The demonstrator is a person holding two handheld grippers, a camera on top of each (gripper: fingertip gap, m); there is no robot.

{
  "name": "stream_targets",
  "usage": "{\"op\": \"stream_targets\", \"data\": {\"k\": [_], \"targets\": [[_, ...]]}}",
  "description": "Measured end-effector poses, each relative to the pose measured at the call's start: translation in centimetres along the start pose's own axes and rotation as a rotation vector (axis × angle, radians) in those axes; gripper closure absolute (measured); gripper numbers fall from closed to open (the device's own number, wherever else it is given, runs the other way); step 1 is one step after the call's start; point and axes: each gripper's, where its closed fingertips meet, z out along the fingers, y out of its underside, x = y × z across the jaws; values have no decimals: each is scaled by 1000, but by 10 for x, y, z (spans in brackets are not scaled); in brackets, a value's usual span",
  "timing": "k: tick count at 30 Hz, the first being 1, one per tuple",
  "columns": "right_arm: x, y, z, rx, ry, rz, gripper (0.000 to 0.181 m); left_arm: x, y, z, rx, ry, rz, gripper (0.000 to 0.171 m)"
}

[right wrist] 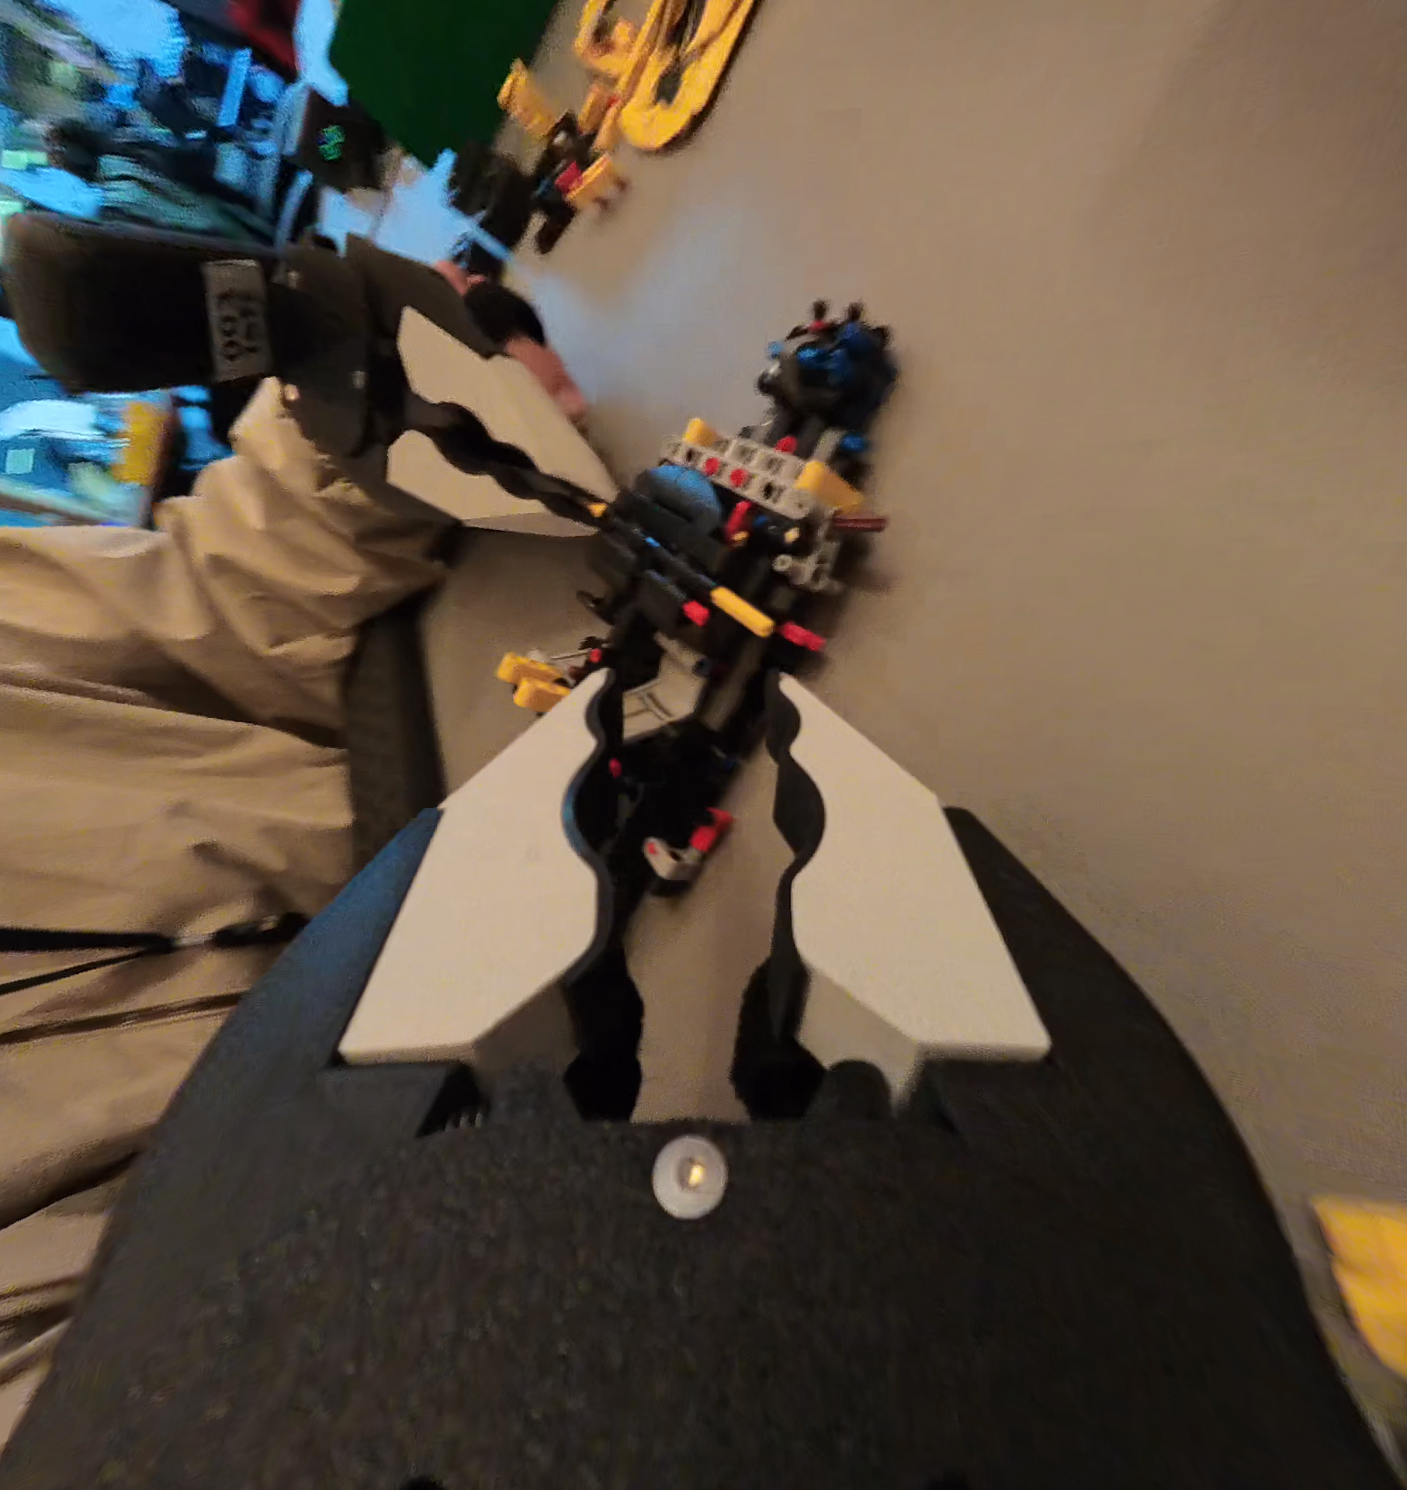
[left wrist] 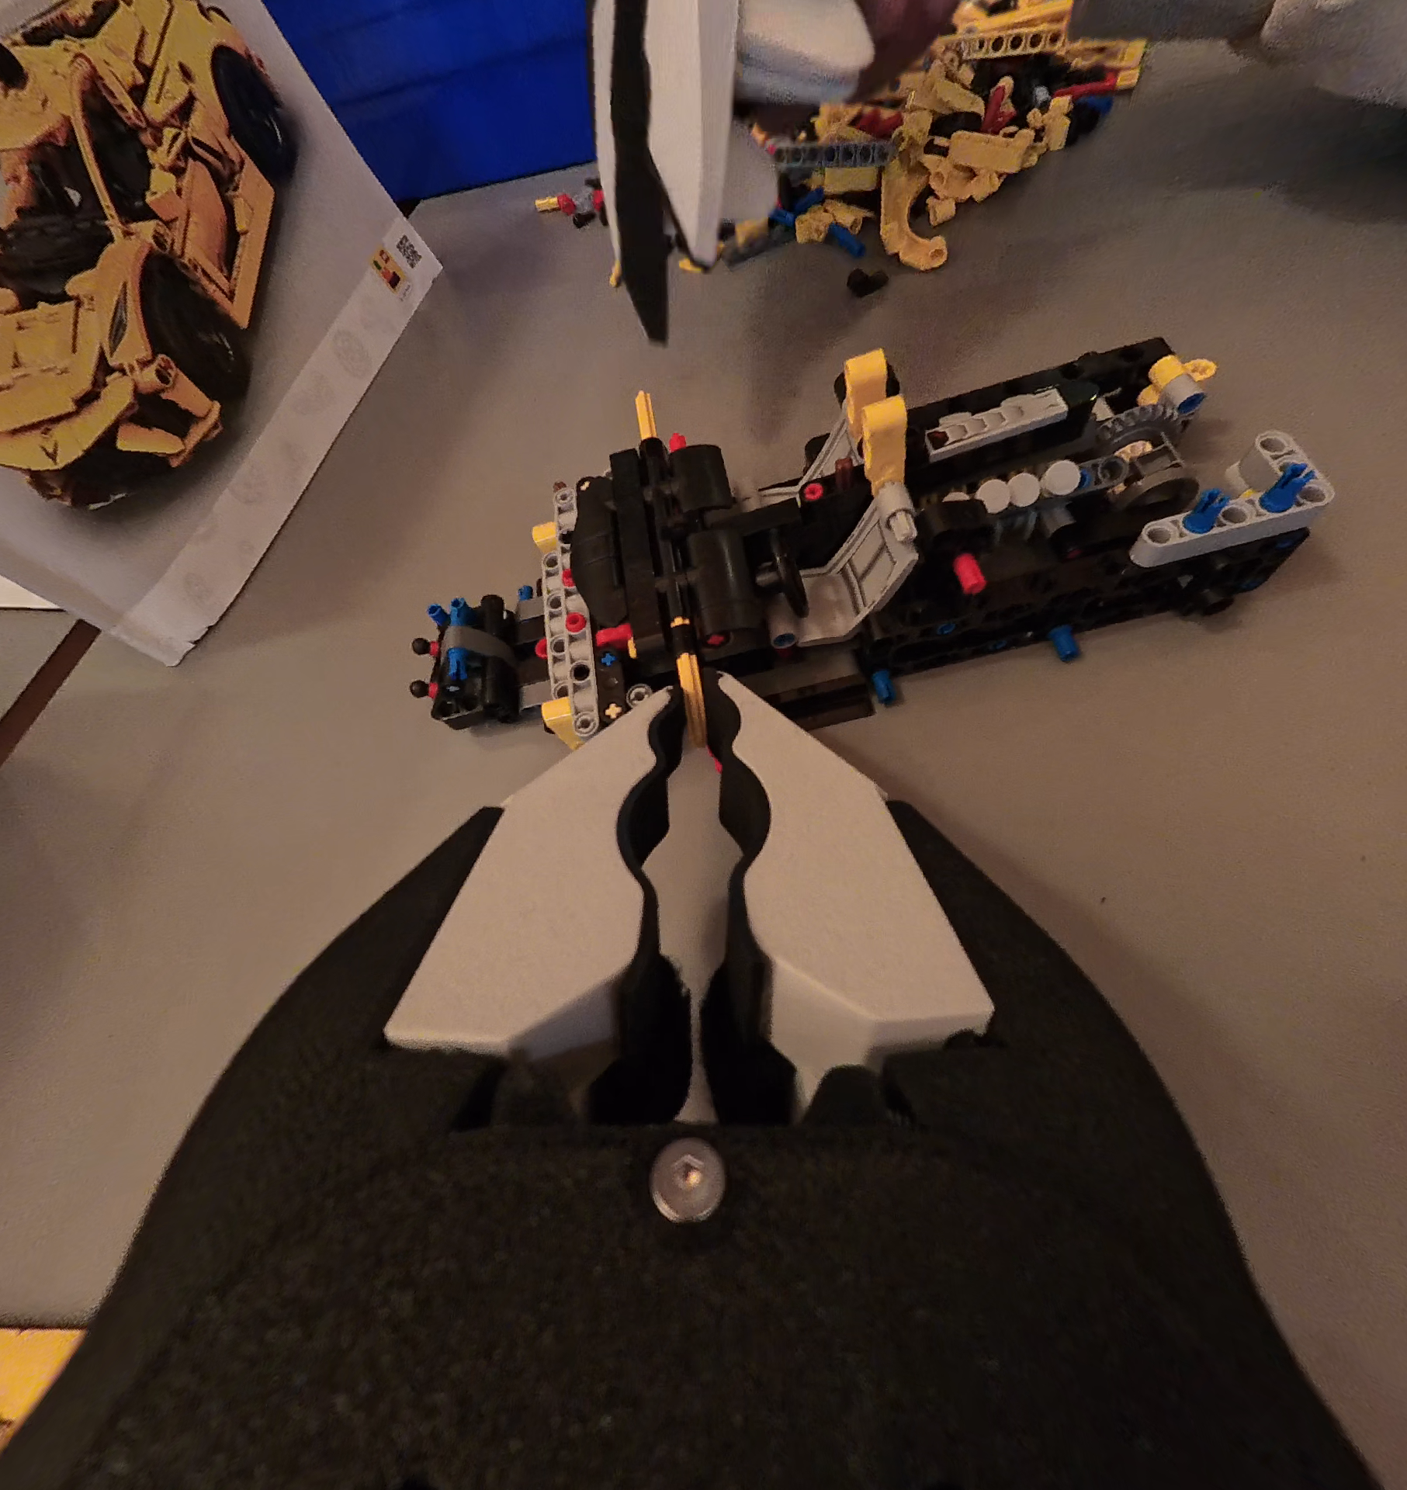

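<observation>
A partly built brick car chassis, black and grey with yellow, red and blue pins, lies on the grey table. My left gripper is shut on the near end of a thin yellow-and-black bar that lies across the chassis top. In the right wrist view the left gripper comes in from the left and pinches that bar. My right gripper is open, its fingers either side of the chassis end, holding nothing. It shows in the left wrist view hanging over the far side.
A box picturing a yellow car stands at the left. A pile of loose yellow, black and red pieces lies behind the chassis, beside a blue bin. A person's beige sleeve fills the left of the right wrist view. The gap from one gripper's tips to the other's is roughly 11 centimeters. My right gripper's tips are some 20 centimeters from the yellow car.
</observation>
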Motion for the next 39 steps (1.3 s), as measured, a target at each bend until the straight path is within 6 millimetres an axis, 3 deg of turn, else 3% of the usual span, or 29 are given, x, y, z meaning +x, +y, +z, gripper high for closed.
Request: {"op": "stream_targets", "data": {"k": [5,10,13,15,18,22,25,28,35,39], "targets": [[-8,3,35,-37,-205,200,151,-1,0,-1,-1,-14,8,167],[-1,-1,38,43,-242,337,156,-13,5,-6,-30,-93,-78,166],[10,-6,24,117,-119,299,155,-21,-5,-24,43,-117,-397,148],[21,-16,18,169,3,177,149,-19,-13,-31,144,-83,-711,147],[14,-31,29,181,51,-88,143,-3,-17,-25,246,96,-1107,153],[16,-45,39,221,177,-389,137,-5,-13,-16,350,204,-1440,151],[3,-53,49,275,182,-564,134,-14,-5,-12,366,130,-1520,153],[-5,-50,60,241,185,-676,133,-9,-7,-2,320,138,-1506,153],[-1,-36,74,151,142,-617,134,-18,-7,6,356,94,-1563,162],[2,-34,69,140,120,-591,140,-20,-8,7,375,79,-1568,164]]}}
